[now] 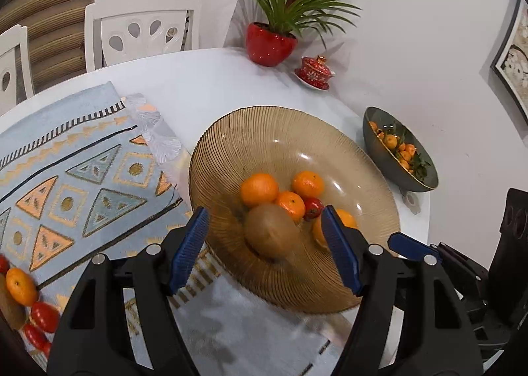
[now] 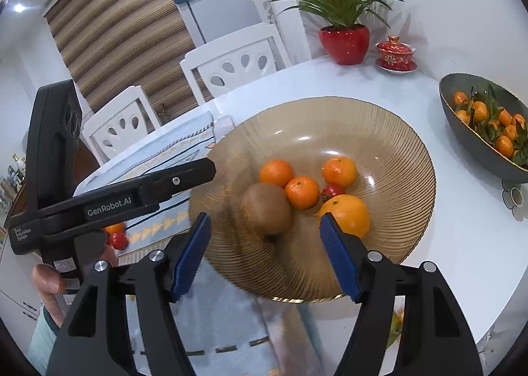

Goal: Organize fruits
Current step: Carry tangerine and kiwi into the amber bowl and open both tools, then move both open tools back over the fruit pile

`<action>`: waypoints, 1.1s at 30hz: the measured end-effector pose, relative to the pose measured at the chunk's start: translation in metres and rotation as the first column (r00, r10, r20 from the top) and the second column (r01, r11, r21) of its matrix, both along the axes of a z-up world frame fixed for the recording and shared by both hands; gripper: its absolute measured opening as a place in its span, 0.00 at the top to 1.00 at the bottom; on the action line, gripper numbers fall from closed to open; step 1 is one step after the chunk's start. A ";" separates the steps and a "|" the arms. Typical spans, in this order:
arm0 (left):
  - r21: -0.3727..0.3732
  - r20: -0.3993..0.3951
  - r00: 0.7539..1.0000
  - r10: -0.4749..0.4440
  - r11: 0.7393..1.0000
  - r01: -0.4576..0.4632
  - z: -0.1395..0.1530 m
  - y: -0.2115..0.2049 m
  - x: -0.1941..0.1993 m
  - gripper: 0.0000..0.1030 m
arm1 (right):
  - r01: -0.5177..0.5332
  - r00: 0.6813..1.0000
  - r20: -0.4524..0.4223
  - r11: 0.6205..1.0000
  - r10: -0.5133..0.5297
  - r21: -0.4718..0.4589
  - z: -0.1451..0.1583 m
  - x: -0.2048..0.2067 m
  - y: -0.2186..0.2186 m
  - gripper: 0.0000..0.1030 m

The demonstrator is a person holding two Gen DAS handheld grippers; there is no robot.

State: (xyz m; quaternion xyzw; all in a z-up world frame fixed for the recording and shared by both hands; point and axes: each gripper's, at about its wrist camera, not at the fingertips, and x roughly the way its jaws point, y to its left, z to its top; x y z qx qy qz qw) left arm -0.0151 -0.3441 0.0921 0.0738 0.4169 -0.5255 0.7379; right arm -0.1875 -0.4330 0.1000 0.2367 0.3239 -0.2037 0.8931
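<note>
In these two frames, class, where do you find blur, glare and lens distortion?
Left wrist view: the kiwi and the near rim of the amber glass bowl are motion-smeared; the table edge bows. Right wrist view: the kiwi is again smeared, white glare spots sit on the bowl's glass, and the chairs lean with fisheye curve.

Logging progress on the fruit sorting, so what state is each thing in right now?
Left gripper: open, empty.
Right gripper: open, empty.
Amber glass bowl: holds several fruits.
Kiwi: in the bowl, blurred.
Dark bowl: full of small leafy oranges.
Red lidded cup: lid on.
</note>
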 end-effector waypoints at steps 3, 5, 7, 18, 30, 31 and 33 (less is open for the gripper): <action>-0.006 0.006 1.000 0.002 1.000 -0.002 0.005 0.009 -0.005 0.32 | -0.009 1.000 0.007 1.000 0.009 -0.010 0.009 -0.004 0.010 0.34; -0.018 0.006 1.000 0.004 1.000 -0.004 0.010 0.018 -0.008 0.32 | -0.014 1.000 0.014 1.000 0.014 -0.021 0.014 -0.006 0.016 0.34; -0.032 0.007 1.000 0.011 0.999 -0.011 0.017 0.028 -0.010 0.32 | -0.023 0.999 0.022 0.999 0.024 -0.029 0.019 -0.008 0.024 0.34; -0.116 0.025 0.993 0.114 0.987 -0.110 0.043 0.116 0.000 0.26 | -0.113 0.993 0.036 0.992 0.116 -0.063 0.035 0.009 0.074 0.34; -0.070 0.105 0.941 0.322 0.946 -0.316 0.027 0.240 0.040 0.30 | -0.293 0.955 0.014 0.951 0.296 -0.104 0.023 0.074 0.156 0.34; -0.053 0.112 0.932 0.346 0.938 -0.342 0.017 0.256 0.044 0.30 | -0.308 0.951 0.009 0.946 0.310 -0.105 0.020 0.079 0.161 0.34; -0.025 0.104 0.922 0.373 0.928 -0.372 0.003 0.275 0.052 0.31 | -0.345 0.938 -0.016 0.933 0.345 -0.103 0.008 0.097 0.175 0.34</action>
